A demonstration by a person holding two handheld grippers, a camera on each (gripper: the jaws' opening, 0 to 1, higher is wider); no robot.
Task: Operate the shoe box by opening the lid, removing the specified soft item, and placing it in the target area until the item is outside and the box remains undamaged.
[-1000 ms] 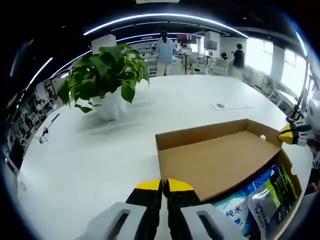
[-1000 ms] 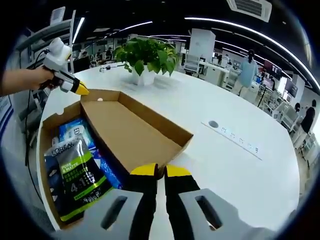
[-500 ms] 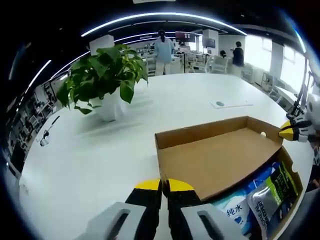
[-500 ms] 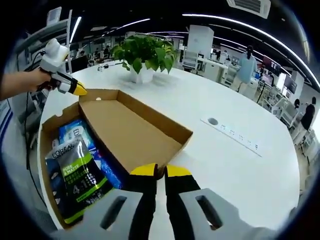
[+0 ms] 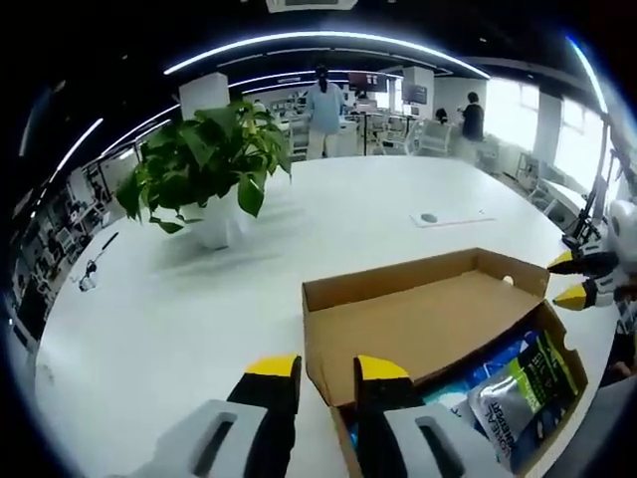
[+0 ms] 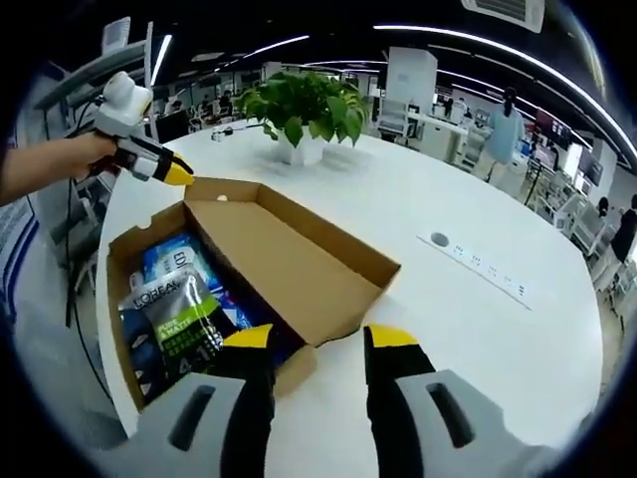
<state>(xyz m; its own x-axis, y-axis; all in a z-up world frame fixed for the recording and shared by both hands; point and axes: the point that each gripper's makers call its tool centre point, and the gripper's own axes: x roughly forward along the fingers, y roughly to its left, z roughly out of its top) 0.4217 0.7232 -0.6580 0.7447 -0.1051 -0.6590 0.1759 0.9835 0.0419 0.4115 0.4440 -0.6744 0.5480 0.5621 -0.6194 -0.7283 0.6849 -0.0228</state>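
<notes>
A brown cardboard shoe box (image 5: 572, 370) (image 6: 116, 299) lies on the white table, its lid (image 5: 428, 319) (image 6: 289, 264) swung up with the bare inside showing. Inside lie a green and black pouch (image 5: 518, 393) (image 6: 179, 324) and a blue pack (image 5: 498, 354) (image 6: 174, 261). My left gripper (image 5: 327, 370) stands open, its jaws either side of the lid's near corner without touching it. My right gripper (image 6: 320, 339) is open too, astride the lid's other corner. Each gripper appears in the other's view: the right gripper (image 5: 565, 279) at the box's far end, the left gripper (image 6: 177, 173) in a person's hand.
A potted green plant (image 5: 204, 164) (image 6: 304, 110) stands further back on the round white table (image 5: 159, 329) (image 6: 498, 339). A flat socket panel (image 5: 448, 217) (image 6: 478, 267) is set into the tabletop. People stand among desks in the background.
Both grippers have gone from shut on the lid's edge to open, letting it go. The lid stays up. Both views have drawn back a little.
</notes>
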